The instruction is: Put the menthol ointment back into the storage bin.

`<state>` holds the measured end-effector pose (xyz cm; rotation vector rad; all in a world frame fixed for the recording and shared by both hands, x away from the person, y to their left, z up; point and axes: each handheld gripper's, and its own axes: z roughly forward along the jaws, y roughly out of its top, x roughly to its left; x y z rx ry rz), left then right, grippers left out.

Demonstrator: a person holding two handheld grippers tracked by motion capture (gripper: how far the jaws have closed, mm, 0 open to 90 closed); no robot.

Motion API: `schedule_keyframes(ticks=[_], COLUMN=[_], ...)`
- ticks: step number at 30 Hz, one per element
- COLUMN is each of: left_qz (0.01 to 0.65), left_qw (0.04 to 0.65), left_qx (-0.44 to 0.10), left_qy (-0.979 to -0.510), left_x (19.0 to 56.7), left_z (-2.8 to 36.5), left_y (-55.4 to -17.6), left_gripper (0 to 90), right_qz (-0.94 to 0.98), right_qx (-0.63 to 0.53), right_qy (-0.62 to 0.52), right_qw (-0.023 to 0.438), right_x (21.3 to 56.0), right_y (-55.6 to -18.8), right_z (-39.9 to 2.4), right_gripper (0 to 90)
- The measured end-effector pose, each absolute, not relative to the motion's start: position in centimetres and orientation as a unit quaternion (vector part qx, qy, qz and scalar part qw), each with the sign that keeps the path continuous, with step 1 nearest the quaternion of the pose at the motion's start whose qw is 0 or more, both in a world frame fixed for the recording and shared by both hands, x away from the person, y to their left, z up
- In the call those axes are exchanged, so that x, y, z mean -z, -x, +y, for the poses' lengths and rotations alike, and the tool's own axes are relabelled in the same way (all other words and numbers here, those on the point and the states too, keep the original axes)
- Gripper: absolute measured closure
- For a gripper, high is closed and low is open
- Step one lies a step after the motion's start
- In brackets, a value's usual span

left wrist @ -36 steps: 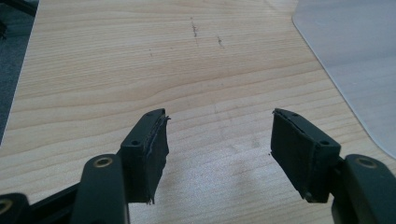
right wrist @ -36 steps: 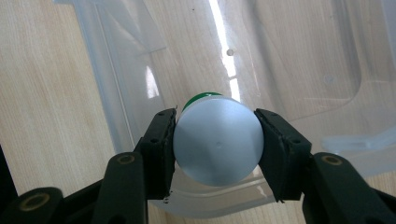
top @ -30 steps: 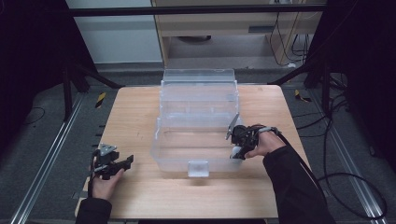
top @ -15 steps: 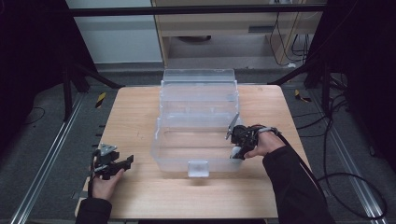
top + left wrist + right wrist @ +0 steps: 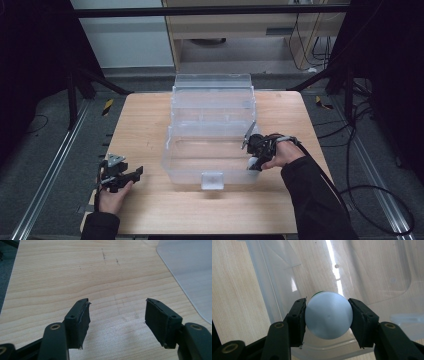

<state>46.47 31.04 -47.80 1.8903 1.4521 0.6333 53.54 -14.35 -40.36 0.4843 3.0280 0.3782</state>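
A clear plastic storage box (image 5: 200, 150) stands open in the middle of the wooden table (image 5: 142, 120). My right gripper (image 5: 253, 151) hangs over the box's right front corner, pointing down, shut on a round pale grey object (image 5: 328, 315) with a green edge behind it. In the right gripper view both pads (image 5: 299, 315) press on its sides, with the box's wall (image 5: 274, 285) below. My left gripper (image 5: 134, 175) rests low near the table's left front; its jaws (image 5: 116, 317) stand open over bare wood, and the box's rounded corner (image 5: 190, 272) lies off to the right.
The box's lid (image 5: 212, 82) lies back toward the table's far edge. A small latch (image 5: 212, 180) sits on the box's front wall. A cable (image 5: 345, 170) trails from the right gripper off the table's right side. Dark frame legs stand around the table.
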Motion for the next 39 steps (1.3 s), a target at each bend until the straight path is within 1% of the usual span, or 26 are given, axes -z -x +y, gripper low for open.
schedule_keyframes(ticks=[23, 28, 33, 36, 39], left_qz=[0.556, 0.556, 0.556, 0.556, 0.556], left_qw=[0.332, 0.333, 0.333, 0.334, 0.334], left_qx=[-0.243, -0.244, -0.244, -0.244, -0.244], left_qy=[-0.722, -0.722, -0.722, -0.721, -0.721], left_x=[47.8, 47.7, 47.7, 47.7, 47.7], left_z=[31.1, 31.1, 31.1, 31.0, 31.0], left_y=[-46.5, -46.4, -46.4, -46.4, -46.4], left_gripper=[36.1, 36.1, 36.1, 36.1, 36.1], right_qz=[0.979, 0.976, 0.969, 0.958, 0.949], right_qx=[-0.124, -0.137, -0.162, -0.196, -0.221], right_qy=[-0.160, -0.169, -0.182, -0.200, -0.206], right_qw=[0.025, 0.027, 0.043, 0.067, 0.089], right_x=[40.3, 39.9, 38.6, 37.1, 36.1], right_y=[-53.5, -53.5, -52.9, -51.9, -51.0], right_z=[-14.3, -14.5, -15.3, -16.5, -17.6], right_gripper=[49.1, 46.6, 43.7, 37.8, 36.6])
